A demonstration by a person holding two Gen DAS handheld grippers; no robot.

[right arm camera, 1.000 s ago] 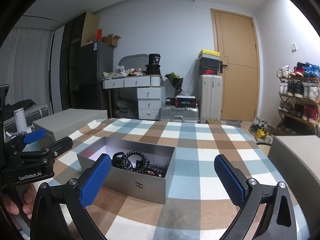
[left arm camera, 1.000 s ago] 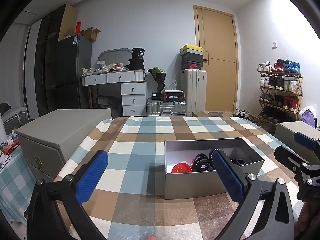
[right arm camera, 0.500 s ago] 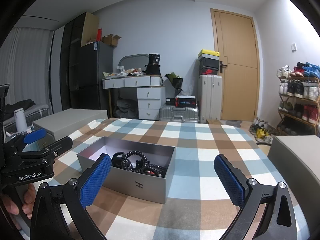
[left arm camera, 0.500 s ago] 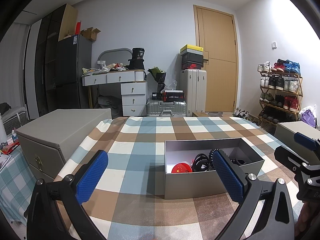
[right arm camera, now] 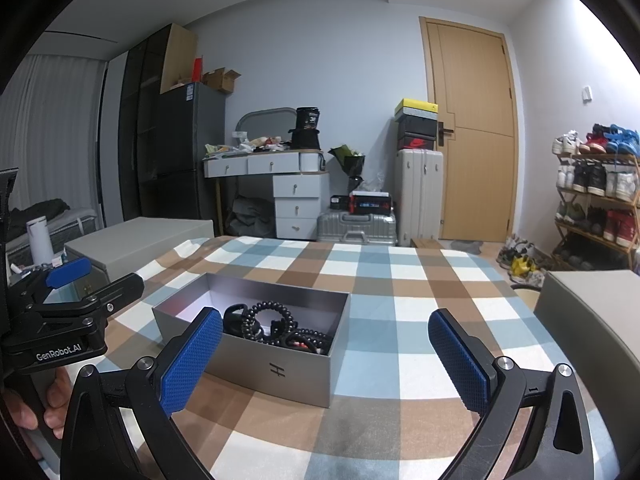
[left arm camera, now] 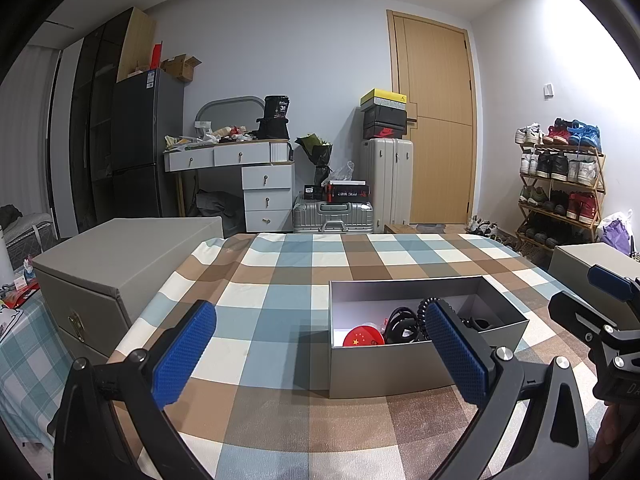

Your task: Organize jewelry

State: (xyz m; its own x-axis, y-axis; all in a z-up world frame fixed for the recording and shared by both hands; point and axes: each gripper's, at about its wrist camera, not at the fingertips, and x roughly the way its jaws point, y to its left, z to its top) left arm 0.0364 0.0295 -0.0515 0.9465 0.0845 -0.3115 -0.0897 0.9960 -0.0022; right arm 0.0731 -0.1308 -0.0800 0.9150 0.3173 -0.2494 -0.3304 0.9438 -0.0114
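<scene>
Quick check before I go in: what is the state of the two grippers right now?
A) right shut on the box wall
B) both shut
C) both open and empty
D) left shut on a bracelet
C: the left gripper and right gripper both show their blue pads spread wide with nothing between them, and the beaded bracelets lie in the grey box.

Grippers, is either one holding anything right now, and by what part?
Nothing is held. The left gripper and right gripper both have open jaws; the bracelets lie in the grey box.
</scene>
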